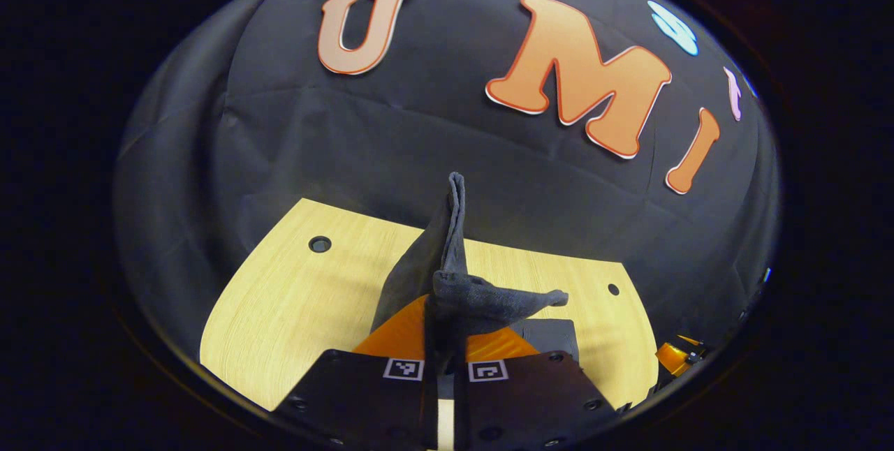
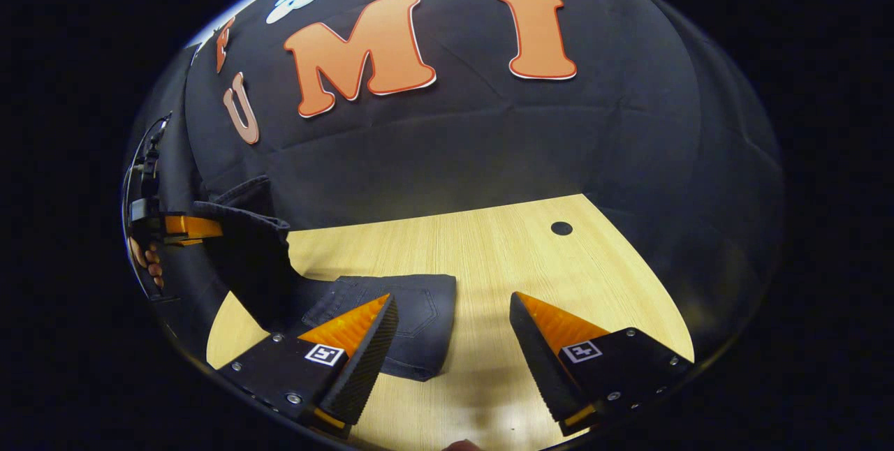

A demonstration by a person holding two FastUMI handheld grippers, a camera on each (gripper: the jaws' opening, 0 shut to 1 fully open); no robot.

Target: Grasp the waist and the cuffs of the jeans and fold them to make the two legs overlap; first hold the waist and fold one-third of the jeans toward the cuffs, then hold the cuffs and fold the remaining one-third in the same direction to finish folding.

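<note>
left claw [image 1: 445,360] pinches a raised edge of the jeans [image 2: 391,325]; the rest lies on the tabletop [image 2: 489,255]. right claw [image 2: 454,339] spread, above tabletop beside jeans.

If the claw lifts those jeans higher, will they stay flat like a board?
Probably not. The jeans look floppy: the part pinched in the left claw bunches and droops. They likely drape from it, and seem fairly heavy, since the rest stays flat on the table.

light wooden table [image 2: 489,255], dark jeans [image 2: 412,325] lying on it
</note>
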